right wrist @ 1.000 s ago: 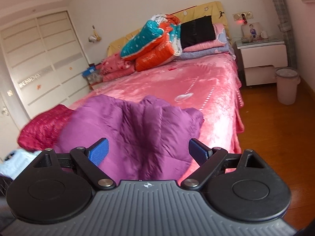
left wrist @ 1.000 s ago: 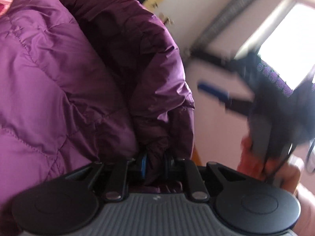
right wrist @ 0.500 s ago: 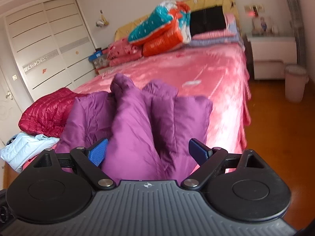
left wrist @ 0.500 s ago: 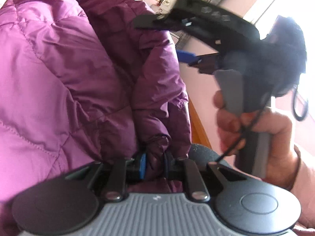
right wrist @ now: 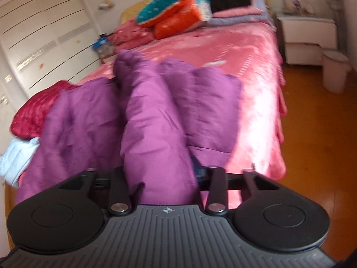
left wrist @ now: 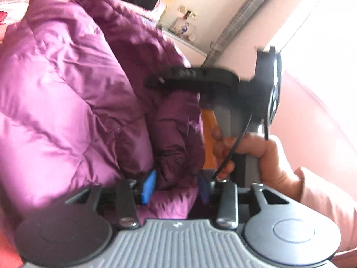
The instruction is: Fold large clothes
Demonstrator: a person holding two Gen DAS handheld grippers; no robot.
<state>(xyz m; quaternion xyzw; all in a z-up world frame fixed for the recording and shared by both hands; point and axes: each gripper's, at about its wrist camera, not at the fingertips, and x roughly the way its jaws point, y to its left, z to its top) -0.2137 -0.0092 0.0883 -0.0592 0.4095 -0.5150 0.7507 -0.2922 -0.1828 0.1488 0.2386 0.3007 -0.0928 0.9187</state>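
Note:
A large purple quilted jacket [right wrist: 84, 120] lies bunched on the near end of the pink bed [right wrist: 252, 67]. My right gripper [right wrist: 159, 174] is shut on a thick fold of the jacket, which hides its pads. In the left wrist view the jacket [left wrist: 55, 84] fills the left side, and a dark purple fold [left wrist: 176, 156] hangs between my left gripper's [left wrist: 176, 185] blue pads [left wrist: 148, 185], which stand apart. The right gripper's black body [left wrist: 200, 78] and the hand holding it sit just to the right.
A red quilted jacket [right wrist: 33, 111] and a pale blue garment [right wrist: 15, 156] lie at the bed's left edge. Folded quilts and pillows [right wrist: 178, 6] are piled at the headboard. A white nightstand [right wrist: 310, 33] and bin [right wrist: 334, 71] stand right on the wooden floor [right wrist: 316, 134].
My right gripper has closed on a fold of the purple jacket. My left gripper's pads have moved apart from the fold they were pinching. The right hand has come close beside the left gripper.

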